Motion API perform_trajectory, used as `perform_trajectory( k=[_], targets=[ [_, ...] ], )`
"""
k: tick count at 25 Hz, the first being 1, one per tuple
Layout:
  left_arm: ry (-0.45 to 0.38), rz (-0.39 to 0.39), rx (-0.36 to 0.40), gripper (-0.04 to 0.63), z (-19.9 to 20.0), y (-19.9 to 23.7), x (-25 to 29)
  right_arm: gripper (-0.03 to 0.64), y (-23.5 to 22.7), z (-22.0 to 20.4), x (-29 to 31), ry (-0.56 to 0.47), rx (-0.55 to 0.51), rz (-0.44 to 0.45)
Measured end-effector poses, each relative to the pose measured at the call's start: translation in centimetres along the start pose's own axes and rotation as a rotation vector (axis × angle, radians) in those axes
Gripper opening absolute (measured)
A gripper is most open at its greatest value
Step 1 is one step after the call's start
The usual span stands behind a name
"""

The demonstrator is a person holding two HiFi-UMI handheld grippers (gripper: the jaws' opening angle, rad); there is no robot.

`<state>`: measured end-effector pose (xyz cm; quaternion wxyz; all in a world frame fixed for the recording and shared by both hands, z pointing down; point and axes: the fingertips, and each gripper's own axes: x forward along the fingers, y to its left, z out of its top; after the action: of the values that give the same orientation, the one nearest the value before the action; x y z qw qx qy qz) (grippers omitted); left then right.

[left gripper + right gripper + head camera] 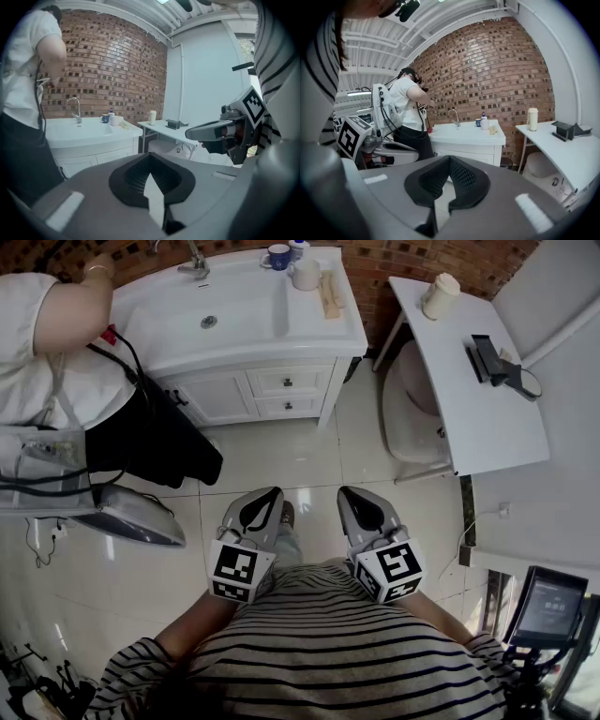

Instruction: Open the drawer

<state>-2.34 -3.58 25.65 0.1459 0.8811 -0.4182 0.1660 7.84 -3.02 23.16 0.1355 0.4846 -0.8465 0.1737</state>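
The white vanity (330, 343) stands across the tiled floor, with two small drawers, an upper drawer (287, 382) and a lower drawer (281, 407), both closed and each with a dark knob. My left gripper (270, 495) and right gripper (347, 495) are held side by side close to my striped shirt, well short of the vanity, pointing toward it. Both sets of jaws are together with nothing between them. In the left gripper view the left gripper (150, 155) faces the vanity (93, 143). In the right gripper view the right gripper (449, 159) faces the vanity (464, 143).
A person in a white top and dark trousers (141, 427) stands at the sink's left side. A white table (487, 418) with a cup (439, 294) and a dark device (492, 357) stands to the right, a white stool (412, 418) under it. A tripod screen (548, 606) is at lower right.
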Motion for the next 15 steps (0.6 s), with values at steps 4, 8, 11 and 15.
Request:
perform_trajectory(
  k=[4,8,11,15],
  targets=[
    [0.016,0.003,-0.009,0.015,-0.1,5.2,5.3,0.002,-2.3,-0.2,7.1,0.013,0.032,0.016],
    [-0.017,-0.002,-0.008,0.015,-2.7,7.5,10.7,0.002,-4.6,-4.2,13.0,0.025,-0.021,0.064],
    [-0.064,-0.006,0.038,0.015,-6.0,9.3,15.3,0.002,-7.4,-9.5,18.2,0.025,-0.043,0.071],
    [-0.122,-0.057,0.069,0.017,-12.0,12.3,21.1,0.002,-12.0,-17.7,26.4,0.005,-0.088,0.042]
  ],
)
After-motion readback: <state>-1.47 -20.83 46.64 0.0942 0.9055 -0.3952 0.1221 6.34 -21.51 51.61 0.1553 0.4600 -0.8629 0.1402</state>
